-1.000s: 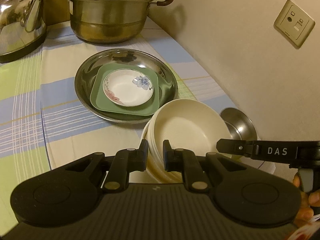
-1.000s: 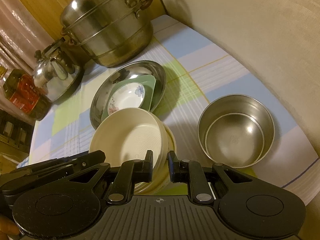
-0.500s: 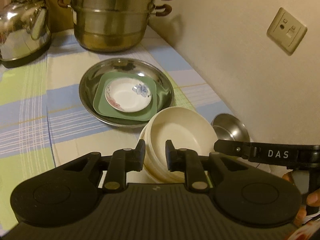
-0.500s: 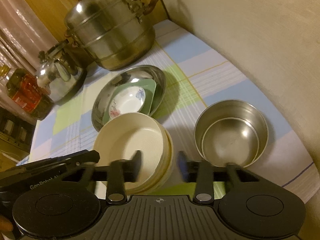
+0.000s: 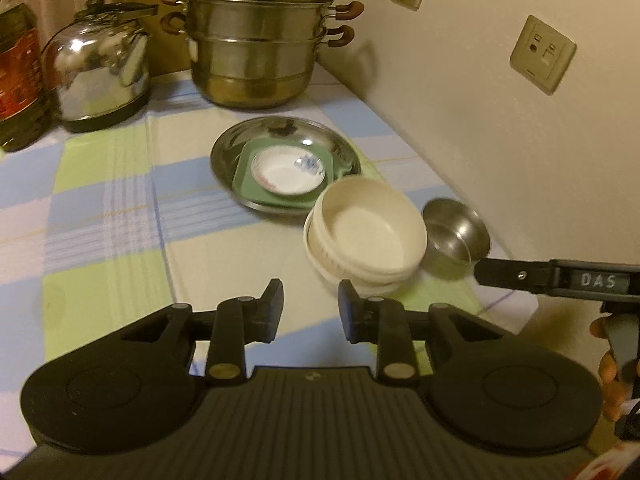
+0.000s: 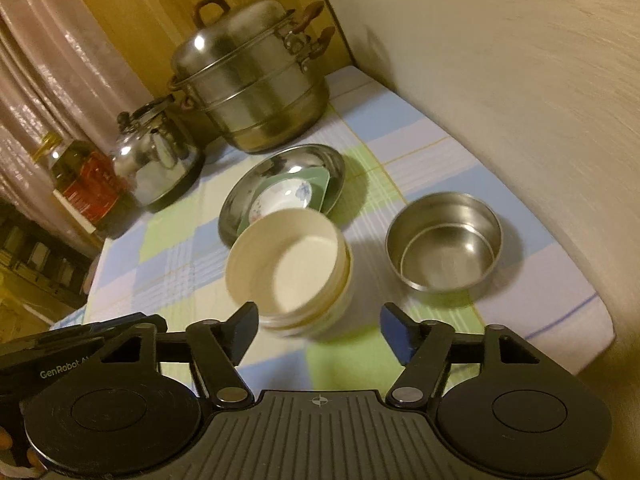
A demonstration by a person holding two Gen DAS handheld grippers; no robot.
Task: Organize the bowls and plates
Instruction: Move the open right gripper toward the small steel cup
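Note:
A stack of cream bowls [image 5: 366, 234] [image 6: 290, 266] stands on the checked tablecloth, the top bowl sitting tilted. Behind it a steel plate [image 5: 320, 134] [image 6: 264, 172] holds a green square plate [image 5: 248, 172] [image 6: 320, 178] with a small white floral dish [image 5: 288, 170] [image 6: 280, 200] on it. A steel bowl [image 5: 458, 236] [image 6: 444, 242] stands to the right by the wall. My left gripper [image 5: 310, 310] is open and empty, just in front of the stack. My right gripper [image 6: 318, 330] is wide open and empty, close in front of the stack.
A large steel steamer pot [image 5: 260, 44] [image 6: 250, 80], a steel kettle [image 5: 100, 68] [image 6: 156, 156] and an oil bottle [image 5: 18, 76] [image 6: 84, 180] stand at the back. A wall with sockets [image 5: 542, 54] runs along the right. The table's near right corner [image 6: 592, 328] is close.
Both grippers have opened and pulled back and up from the cream bowl stack, which stays on the table. The view now takes in more of the table.

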